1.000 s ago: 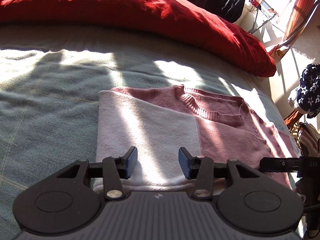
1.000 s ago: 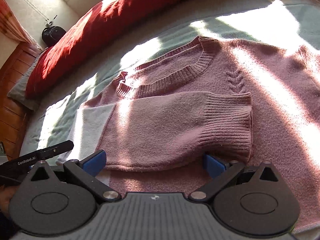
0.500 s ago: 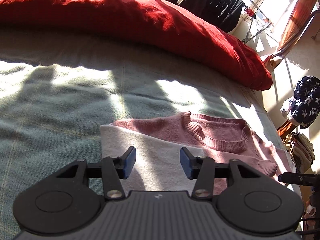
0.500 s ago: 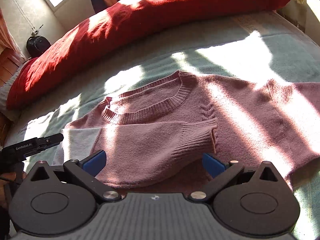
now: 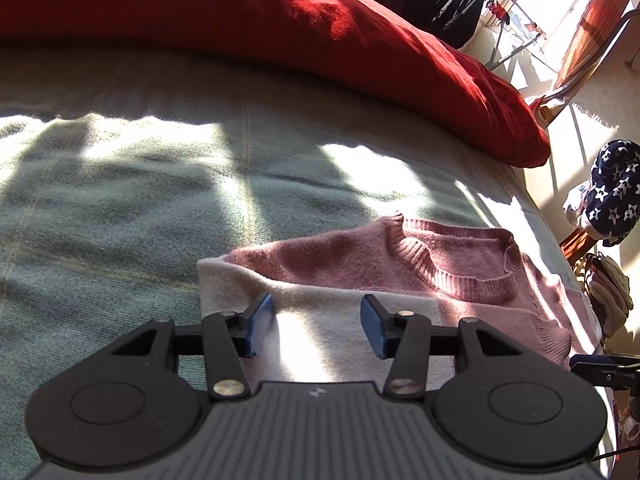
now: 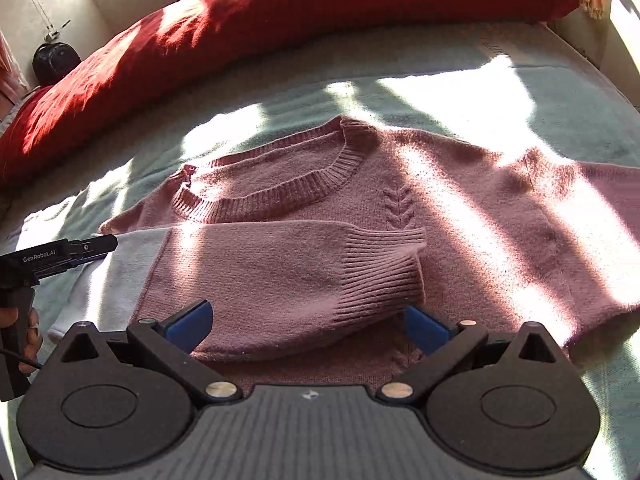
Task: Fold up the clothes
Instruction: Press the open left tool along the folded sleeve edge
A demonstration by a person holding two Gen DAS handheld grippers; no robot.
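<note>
pink knitted sweater (image 6: pixel 460 216) is lying on the grey-green blanket (image 5: pixel 120 200), one sleeve (image 6: pixel 288 276) folded across its chest.
both left gripper (image 5: pixel 316 324) and right gripper (image 6: pixel 308 324) are hanging spread and empty; right sleeve is lying flat at 3 o'clock, so any next fold should match.

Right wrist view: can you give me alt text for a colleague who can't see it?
A pink sweater lies flat on a pale green blanket, one sleeve folded across its chest. The open right tool hovers at that sleeve, a red pillow behind.

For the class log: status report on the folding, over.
Left gripper and right gripper: jaws open, empty. Sweater flat on bed, one sleeve folded across its front. Nothing in the way.
</note>
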